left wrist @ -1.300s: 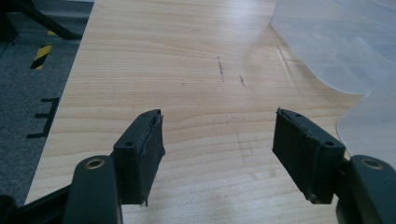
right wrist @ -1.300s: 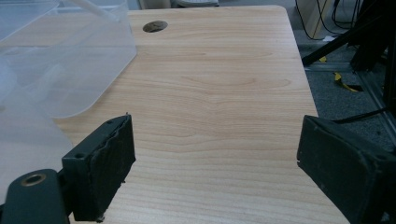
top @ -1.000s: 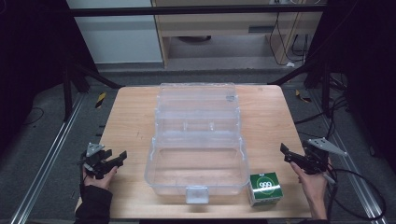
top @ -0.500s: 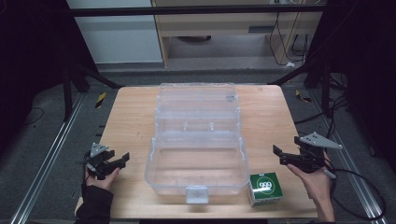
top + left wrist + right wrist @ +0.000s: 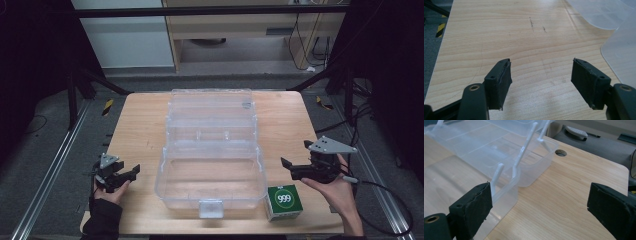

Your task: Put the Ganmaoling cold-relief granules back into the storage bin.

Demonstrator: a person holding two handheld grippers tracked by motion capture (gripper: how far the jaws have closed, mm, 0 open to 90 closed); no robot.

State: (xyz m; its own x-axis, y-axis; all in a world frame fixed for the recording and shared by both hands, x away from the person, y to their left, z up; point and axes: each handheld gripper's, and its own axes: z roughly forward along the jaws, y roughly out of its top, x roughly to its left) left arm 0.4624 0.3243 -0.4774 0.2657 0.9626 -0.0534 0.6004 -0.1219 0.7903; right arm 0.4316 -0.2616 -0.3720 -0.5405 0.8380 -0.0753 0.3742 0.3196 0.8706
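From above, the green box (image 5: 285,201) sits right of the clear case (image 5: 212,150), while the right gripper (image 5: 537,202), jaws just opening and empty, sees only the case's cut-off corner.

A green box (image 5: 284,201) at the table's near edge bears the white number "999" in a circle on its top face, the one legible marking; nothing else carries readable lettering.

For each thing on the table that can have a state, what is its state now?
Clear plastic box: open, tiers spread out, looks empty.
Green carton: upright on the table, beside the box, not held.
Left gripper: open, nothing between its jaws.
Right gripper: jaws have just been opening, nothing between them.
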